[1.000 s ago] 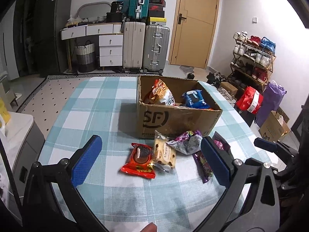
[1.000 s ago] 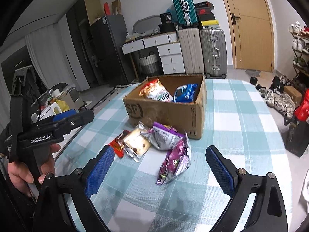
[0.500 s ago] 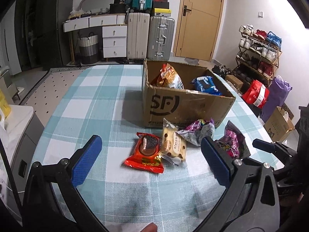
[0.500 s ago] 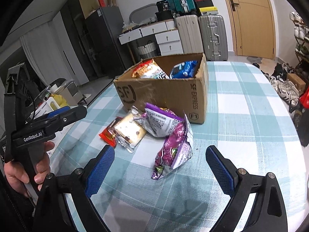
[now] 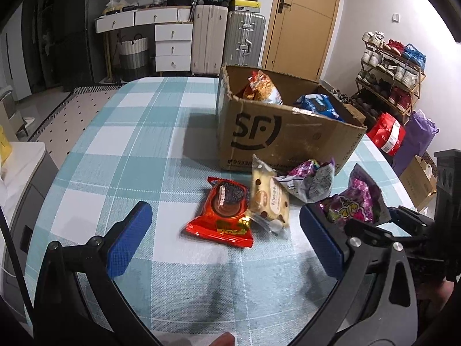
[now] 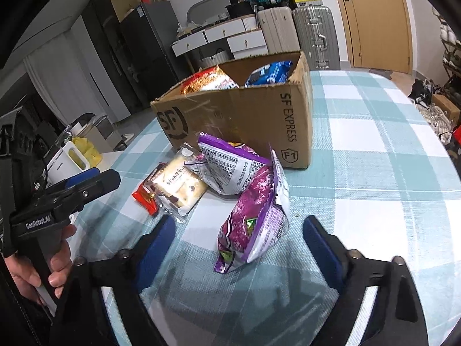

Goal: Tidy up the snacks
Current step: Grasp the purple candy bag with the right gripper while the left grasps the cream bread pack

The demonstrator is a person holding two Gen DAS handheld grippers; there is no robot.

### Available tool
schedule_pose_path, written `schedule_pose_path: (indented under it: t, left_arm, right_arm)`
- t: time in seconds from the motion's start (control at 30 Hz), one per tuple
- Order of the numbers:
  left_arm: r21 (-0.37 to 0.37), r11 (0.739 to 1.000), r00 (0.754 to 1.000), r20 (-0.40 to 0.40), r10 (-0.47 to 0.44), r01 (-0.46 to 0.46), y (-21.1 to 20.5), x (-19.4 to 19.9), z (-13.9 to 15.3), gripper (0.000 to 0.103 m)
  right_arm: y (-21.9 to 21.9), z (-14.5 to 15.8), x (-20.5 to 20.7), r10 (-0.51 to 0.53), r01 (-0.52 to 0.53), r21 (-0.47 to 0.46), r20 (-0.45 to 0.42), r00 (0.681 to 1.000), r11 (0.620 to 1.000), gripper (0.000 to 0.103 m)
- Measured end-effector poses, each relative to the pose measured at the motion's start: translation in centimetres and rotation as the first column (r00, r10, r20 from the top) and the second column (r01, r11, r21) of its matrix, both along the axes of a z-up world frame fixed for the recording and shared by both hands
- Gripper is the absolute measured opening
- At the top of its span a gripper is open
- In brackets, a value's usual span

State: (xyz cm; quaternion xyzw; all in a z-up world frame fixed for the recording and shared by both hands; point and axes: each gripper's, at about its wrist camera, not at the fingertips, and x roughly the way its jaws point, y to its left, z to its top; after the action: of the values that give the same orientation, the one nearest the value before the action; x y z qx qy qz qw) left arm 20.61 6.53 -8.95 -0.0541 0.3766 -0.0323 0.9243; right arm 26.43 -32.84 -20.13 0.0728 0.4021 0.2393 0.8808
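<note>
Several snack packets lie on the checked tablecloth in front of a cardboard box (image 5: 276,132) that holds an orange chip bag (image 5: 260,88) and a blue packet (image 5: 317,104). My left gripper (image 5: 227,240) stands open just short of a red chocolate-pie packet (image 5: 226,212) and a cream biscuit packet (image 5: 269,199). My right gripper (image 6: 239,248) is closing its jaws, and the lower end of a magenta-purple bag (image 6: 256,216) lies between the fingers, which do not touch it. A second purple bag (image 6: 227,165) leans against the box (image 6: 239,115).
The table (image 5: 138,132) drops off at its left edge toward a white cabinet (image 5: 20,173). A person's hand (image 6: 40,262) holds the left gripper's handle. Suitcases (image 5: 227,40), drawers and a shoe rack (image 5: 391,66) stand beyond the table.
Both grippers have sunk toward the table and come closer to the snacks. The right gripper's fingers have drawn closer together around the magenta bag.
</note>
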Motion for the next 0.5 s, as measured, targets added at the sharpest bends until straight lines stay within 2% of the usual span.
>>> schedule_pose_path:
  t: [0.07, 0.1, 0.17, 0.27, 0.5]
  left_arm:
    - [0.0, 1.0, 1.0, -0.006, 0.004, -0.004, 0.3, 0.3, -0.3, 0.102]
    - [0.002, 1.0, 1.0, -0.008, 0.007, -0.007, 0.4, 0.3, -0.5, 0.102]
    - [-0.001, 1.0, 1.0, -0.012, 0.013, -0.013, 0.7, 0.7, -0.8, 0.102]
    - [-0.009, 1.0, 0.999, -0.027, 0.02, -0.02, 1.1, 1.3, -1.3, 0.102]
    - [-0.012, 1.0, 0.999, -0.037, 0.004, -0.005, 0.7, 2.0, -1.8, 0.102]
  right_arm:
    - [0.1, -0.4, 0.5, -0.001, 0.001, -0.001, -0.02, 1.0, 1.0, 0.071]
    - [0.0, -0.7, 0.7, -0.005, 0.005, 0.005, -0.03, 1.0, 1.0, 0.059]
    - [-0.4, -1.2, 1.2, -0.008, 0.01, 0.034, -0.051, 0.999, 0.999, 0.046]
    - [-1.1, -1.5, 1.4, -0.005, 0.008, 0.06, -0.058, 0.998, 0.998, 0.038]
    - [-1.9, -1.6, 1.0, -0.011, 0.017, 0.093, -0.065, 0.998, 0.996, 0.037]
